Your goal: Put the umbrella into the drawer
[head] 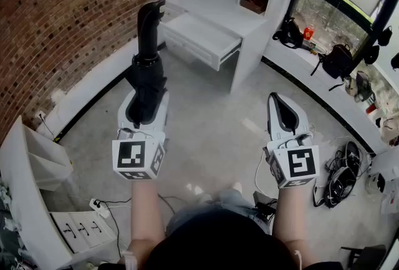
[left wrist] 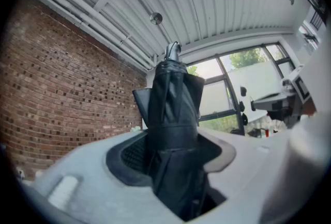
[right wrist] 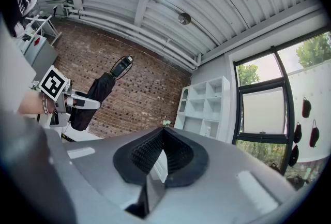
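- Two pads [left wrist: 129, 158] of the left gripper [head: 146, 110] are clenched on the folded black cloth of the umbrella [head: 148, 66], near its lower end. Soft fabric can creep under the pads, so the umbrella may slip or rotate in the grip.
- One long overhang: the handle [head: 151, 15] stands well beyond the jaws. A quick swing or a hard stop would load the grip and could lever the umbrella loose.
- Both jaws of the right gripper [head: 283, 114] are pressed together on nothing. It gives no support, and it cannot steady the umbrella until it opens.
- The umbrella is carried in the air above the floor [head: 212, 125], well apart from the drawer [head: 202, 38].
- The drawer stands pulled out from the front edge of the white desk [head: 249, 19]. The handle leads the approach, so a low entry may strike the drawer's front edge. A high entry may strike the desk's top edge.
- An umbrella laid crosswise may bridge the drawer's side edges instead of dropping in. Align it with the drawer's long edge.
- Loose cables [head: 340, 175] lie on the floor near the person's right side. A sideways step could snag them.
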The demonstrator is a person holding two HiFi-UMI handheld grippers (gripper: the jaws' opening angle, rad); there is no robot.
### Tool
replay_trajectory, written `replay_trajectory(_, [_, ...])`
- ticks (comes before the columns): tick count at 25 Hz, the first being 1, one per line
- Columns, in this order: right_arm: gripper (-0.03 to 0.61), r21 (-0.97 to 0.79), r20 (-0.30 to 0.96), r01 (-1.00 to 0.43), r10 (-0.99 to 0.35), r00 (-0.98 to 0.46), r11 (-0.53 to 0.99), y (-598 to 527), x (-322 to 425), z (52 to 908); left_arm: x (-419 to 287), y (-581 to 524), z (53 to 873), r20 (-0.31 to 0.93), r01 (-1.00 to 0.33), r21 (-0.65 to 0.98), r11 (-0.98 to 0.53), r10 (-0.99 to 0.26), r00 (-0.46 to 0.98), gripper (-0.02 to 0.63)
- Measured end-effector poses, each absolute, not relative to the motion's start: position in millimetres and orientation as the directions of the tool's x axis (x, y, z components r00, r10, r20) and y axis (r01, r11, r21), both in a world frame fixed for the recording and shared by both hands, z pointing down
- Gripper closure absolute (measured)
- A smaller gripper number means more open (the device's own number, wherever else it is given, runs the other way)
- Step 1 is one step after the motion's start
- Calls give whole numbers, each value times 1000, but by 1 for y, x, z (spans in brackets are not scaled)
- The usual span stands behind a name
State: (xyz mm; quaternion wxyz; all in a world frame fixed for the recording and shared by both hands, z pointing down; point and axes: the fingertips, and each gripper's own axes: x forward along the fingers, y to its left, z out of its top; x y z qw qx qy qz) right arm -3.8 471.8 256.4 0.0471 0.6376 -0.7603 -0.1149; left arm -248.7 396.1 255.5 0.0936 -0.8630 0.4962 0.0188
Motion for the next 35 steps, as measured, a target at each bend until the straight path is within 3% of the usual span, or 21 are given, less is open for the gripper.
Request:
replay_trajectory(18, [575,235,-64,-958,-981,-183,163,461,9,269,-232,387,270,-128,-845,-160,-510,-838,530,377])
replay_trajectory(35, [575,197,-51,-954,-970,-239,225,273,91,281,-169,219,269,-123,-878,-107,-466,-870,477,377])
